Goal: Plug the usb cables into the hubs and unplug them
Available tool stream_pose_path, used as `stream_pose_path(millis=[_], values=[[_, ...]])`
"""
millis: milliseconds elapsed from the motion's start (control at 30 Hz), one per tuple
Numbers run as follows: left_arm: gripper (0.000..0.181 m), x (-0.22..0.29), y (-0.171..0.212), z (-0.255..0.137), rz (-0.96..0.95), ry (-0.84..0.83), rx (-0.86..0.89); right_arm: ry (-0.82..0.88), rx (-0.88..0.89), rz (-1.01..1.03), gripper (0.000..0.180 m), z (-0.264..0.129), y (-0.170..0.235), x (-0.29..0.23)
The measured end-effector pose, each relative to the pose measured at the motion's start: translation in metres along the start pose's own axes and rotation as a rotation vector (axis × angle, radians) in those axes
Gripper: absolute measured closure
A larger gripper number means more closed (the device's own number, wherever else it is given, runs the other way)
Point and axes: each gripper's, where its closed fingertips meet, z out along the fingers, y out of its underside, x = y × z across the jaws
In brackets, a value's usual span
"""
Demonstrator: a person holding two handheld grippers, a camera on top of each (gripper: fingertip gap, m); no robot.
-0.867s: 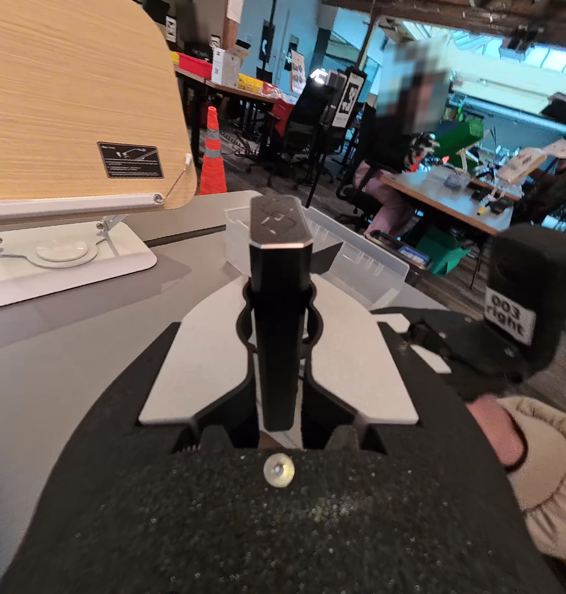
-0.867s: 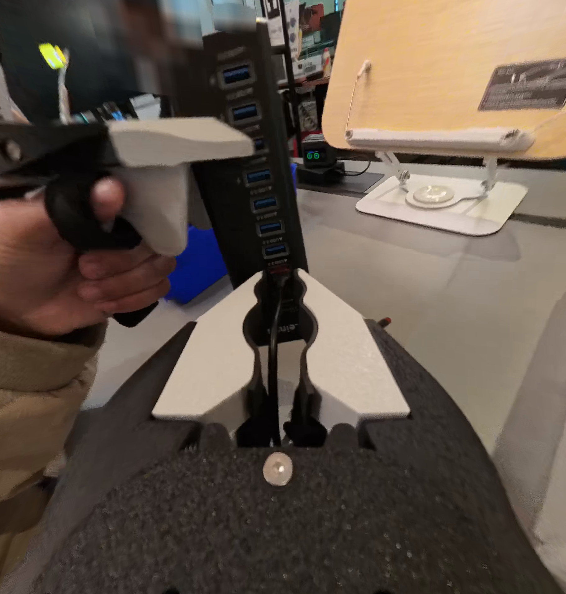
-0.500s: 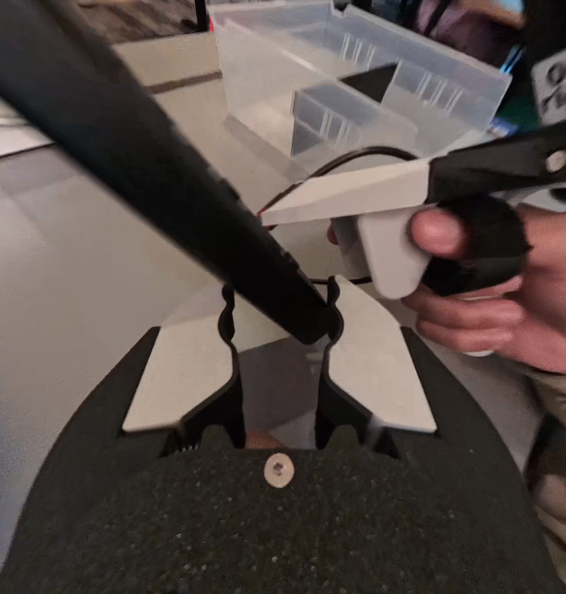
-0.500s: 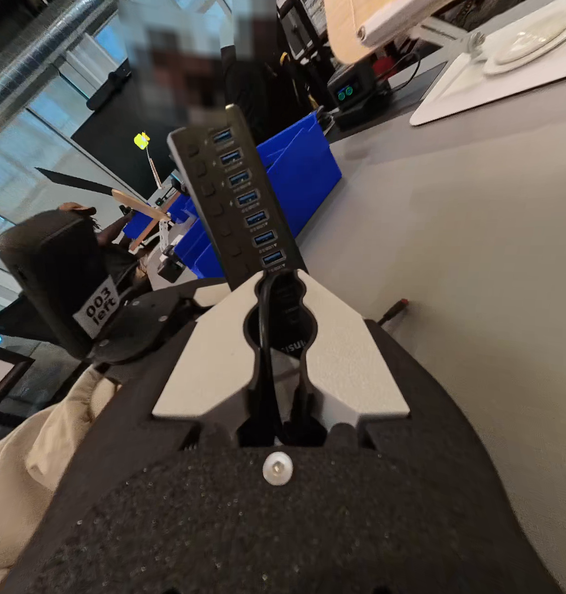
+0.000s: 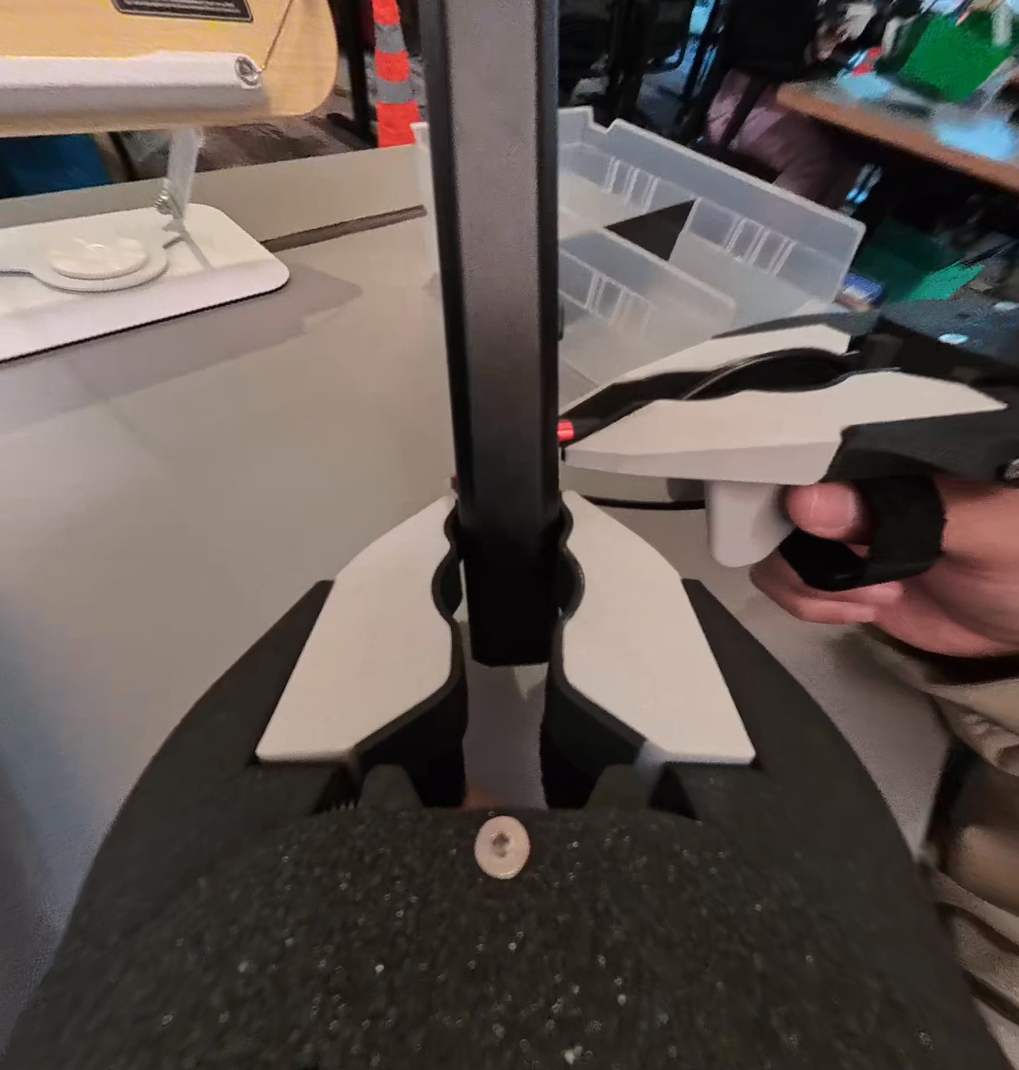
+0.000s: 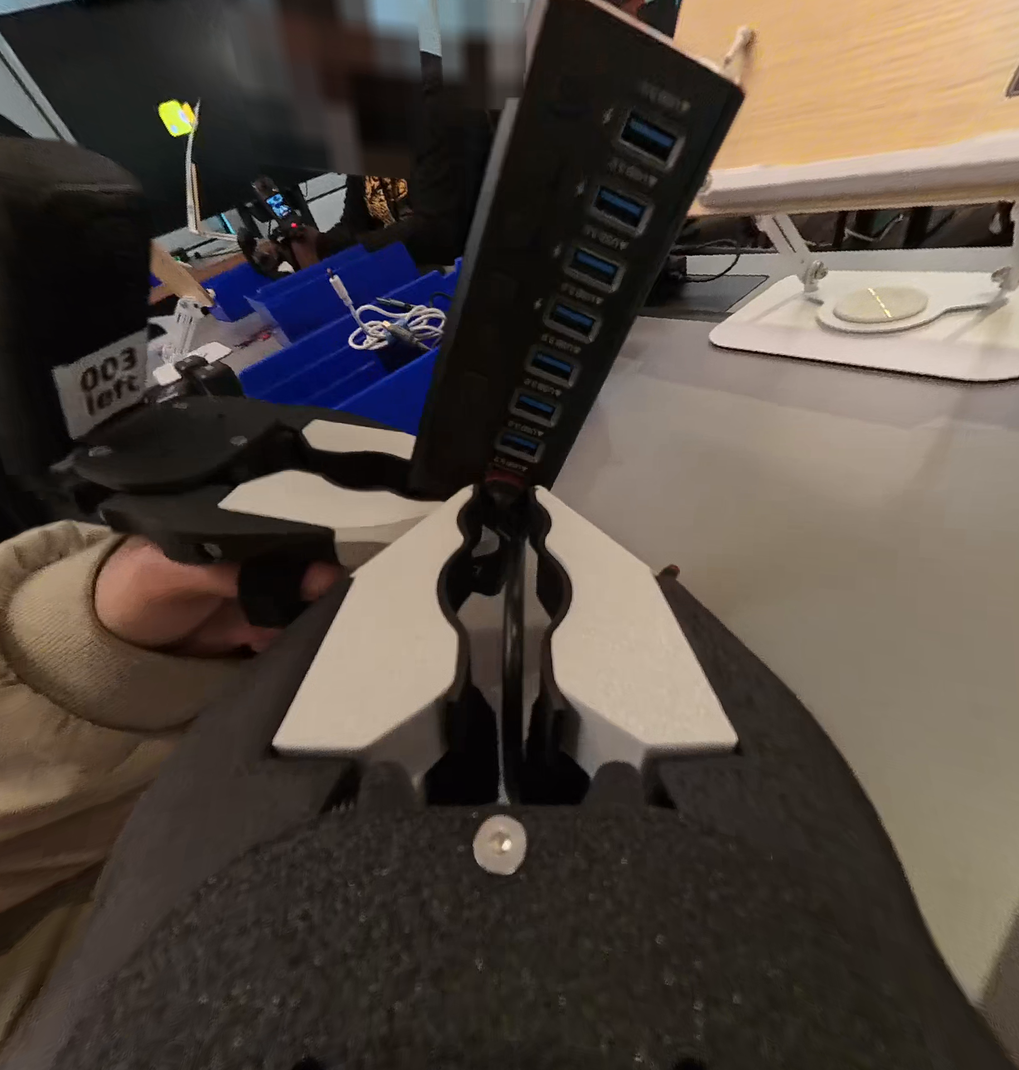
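left gripper (image 5: 508, 538): fingers closed on the lower end of the hub (image 5: 498, 260), holding it upright off the table.
hub long axis: near vertical, tilted a little to the right in the right wrist view; the port face with 7 blue ports (image 6: 576, 321) in a column faces the right gripper.
right gripper (image 6: 504, 504): fingers nearly together, pinching the black plug of the usb cable (image 6: 512, 637); the cable runs back between the fingers toward the palm.
plug vs hub: plug with red collar (image 5: 565, 429) sits at the bottom of the port column, just under the lowest blue port. Cannot tell if it's seated in a socket there or only touching the housing; the fingertips cover the joint.
key relation: plug axis roughly square to the hub's long axis, right fingers come in sideways at the port face, left fingers clamp just below that spot. Right hand does the push or pull, left only braces.
judgement: any push or pull should stay in line with the socket, or the hub may twist in the left grip.
surface: plain grey table (image 5: 206, 440), matte.
room: wooden-top stand on a white base (image 6: 878, 336) behind, clear plastic bin (image 5: 698, 249) to 1 side, blue bins (image 6: 345, 359) with a coiled white cable to the other; cluttered workshop beyond.
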Motion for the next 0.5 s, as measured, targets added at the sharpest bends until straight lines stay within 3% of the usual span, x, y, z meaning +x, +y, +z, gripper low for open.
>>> stream_pose_path(millis=[233, 500], values=[[0.153, -0.003, -0.001, 0.005, 0.010, -0.104, 0.030, 0.058, 0.017, 0.008, 0.166, 0.001, -0.003, 0.002], [0.153, 0.004, -0.016, 0.009, -0.104, -0.147, 0.230, 0.103, 0.088, 0.010, 0.165, -0.008, -0.019, 0.004]])
